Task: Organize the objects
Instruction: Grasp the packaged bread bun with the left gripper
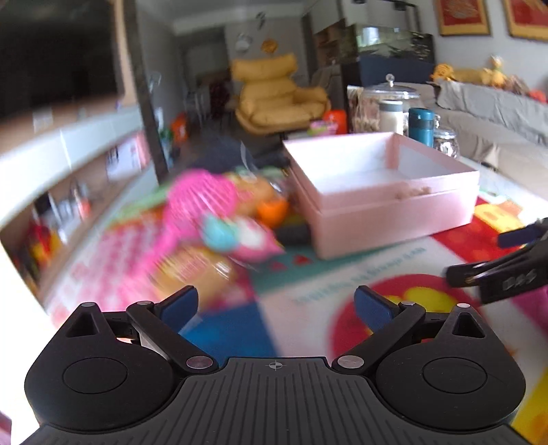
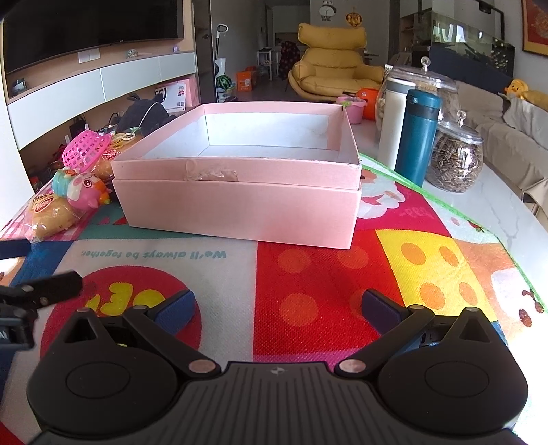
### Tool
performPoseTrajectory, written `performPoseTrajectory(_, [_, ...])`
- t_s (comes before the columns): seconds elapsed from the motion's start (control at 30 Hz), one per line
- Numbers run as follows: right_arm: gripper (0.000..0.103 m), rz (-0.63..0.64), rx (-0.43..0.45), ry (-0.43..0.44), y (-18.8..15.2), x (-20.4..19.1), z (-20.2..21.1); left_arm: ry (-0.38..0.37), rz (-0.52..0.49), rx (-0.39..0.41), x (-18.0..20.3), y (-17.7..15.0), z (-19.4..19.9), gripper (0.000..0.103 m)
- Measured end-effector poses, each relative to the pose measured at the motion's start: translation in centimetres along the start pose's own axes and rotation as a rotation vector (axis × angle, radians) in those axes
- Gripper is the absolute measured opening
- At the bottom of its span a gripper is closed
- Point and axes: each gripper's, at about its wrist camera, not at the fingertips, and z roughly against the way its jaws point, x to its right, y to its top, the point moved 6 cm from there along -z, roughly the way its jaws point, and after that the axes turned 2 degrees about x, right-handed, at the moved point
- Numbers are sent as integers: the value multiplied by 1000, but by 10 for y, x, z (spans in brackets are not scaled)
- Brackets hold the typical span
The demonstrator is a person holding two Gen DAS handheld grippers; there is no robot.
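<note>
Both jaws spread, nothing held: left gripper, right gripper. Toys are piled left of the empty box. Risk: the heap is packed tight, so neighbours could be dragged or knocked off the mat during a grab.

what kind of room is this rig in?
Most likely a home living room: a wall-mounted TV over a media shelf, a yellow lounge chair at the back, and a covered sofa to the right. Work happens on a colourful play mat holding a pink box.
</note>
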Motion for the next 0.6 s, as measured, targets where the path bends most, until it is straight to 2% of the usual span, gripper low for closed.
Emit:
performPoseTrajectory(0.1, [103,37,-34,-17,1,-4,-3,22,-45,-36,-33,8,-15,101])
performPoseTrajectory(0.17, [103,58,-36,-30,1,-7,-4,13,-70,-33,-47,13,-25,101])
performPoseTrajectory(0.23, [103,34,-46,-23,2,-5,-5,-38,-93,-42,-51,17,-36,101])
performPoseTrajectory(0.3, [103,36,-50,-28,1,-6,-5,-100,-87,-89,-54,17,-49,101])
performPoseTrajectory(0.5, [103,28,-55,-33,1,-5,-5,-114,-69,-133,-59,10,-81,101])
performPoseTrajectory(0.57, [103,27,-59,-31,1,-5,-5,-115,-61,-126,-58,6,-84,100])
performPoseTrajectory(0.6, [103,27,-62,-32,2,-5,-5,-118,-59,-112,-57,5,-82,96])
